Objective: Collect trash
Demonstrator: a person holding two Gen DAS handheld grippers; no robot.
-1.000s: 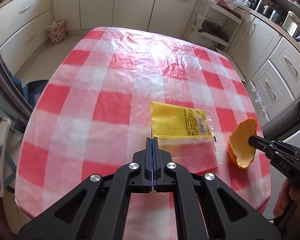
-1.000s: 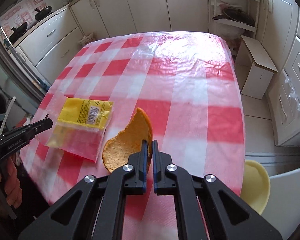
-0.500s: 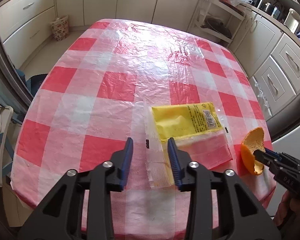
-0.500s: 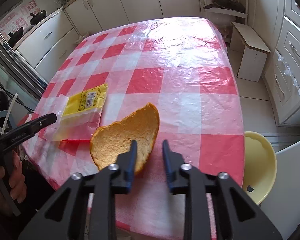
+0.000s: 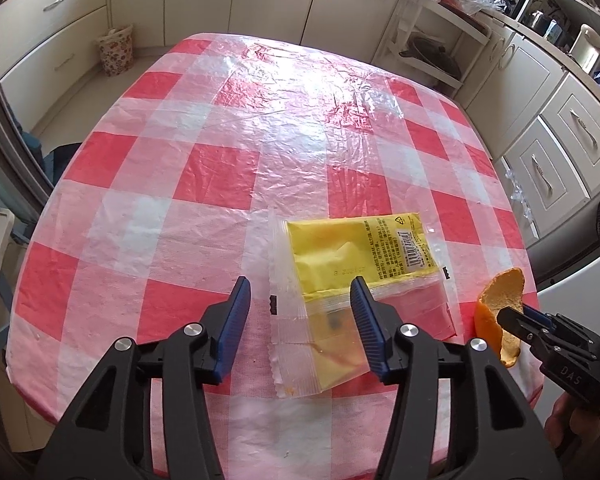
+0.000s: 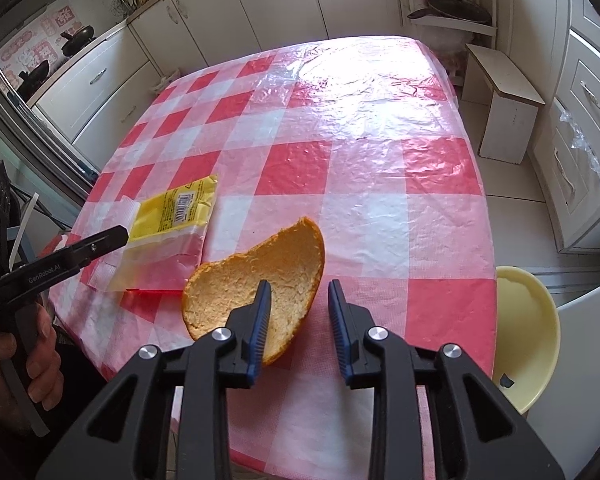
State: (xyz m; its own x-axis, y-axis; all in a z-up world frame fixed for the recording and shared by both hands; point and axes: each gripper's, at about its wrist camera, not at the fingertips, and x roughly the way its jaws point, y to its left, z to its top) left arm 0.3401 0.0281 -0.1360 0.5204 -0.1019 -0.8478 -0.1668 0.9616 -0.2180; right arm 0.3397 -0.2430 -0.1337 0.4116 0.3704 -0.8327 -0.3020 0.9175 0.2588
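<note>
Left wrist view shows the left gripper [image 5: 300, 312] with its blue-padded fingers spread wide over the near end of the clear plastic bag with a yellow printed panel [image 5: 352, 280], which lies flat on the red-and-white checked plastic tablecloth [image 5: 220, 140]. A second ago these fingers were pressed together at the bag's edge; half a second ago they were part open. Right wrist view tells the same story: the right gripper [image 6: 298, 316] stands open around the curved piece of orange peel [image 6: 252, 280], where before it was pinched shut on it. The peel now rests on the cloth near the table's edge, its left finger [image 6: 260, 320] against the pale inner side, nothing clamped.

So both pieces of trash look to have been let go and lie loose on the table, just beside each other; neither is collected yet, and each needs a fresh grasp.

Count: two grippers, one bag, one peel, one pale yellow round bowl-like container [image 6: 528, 336] beyond the table's right edge.
</note>
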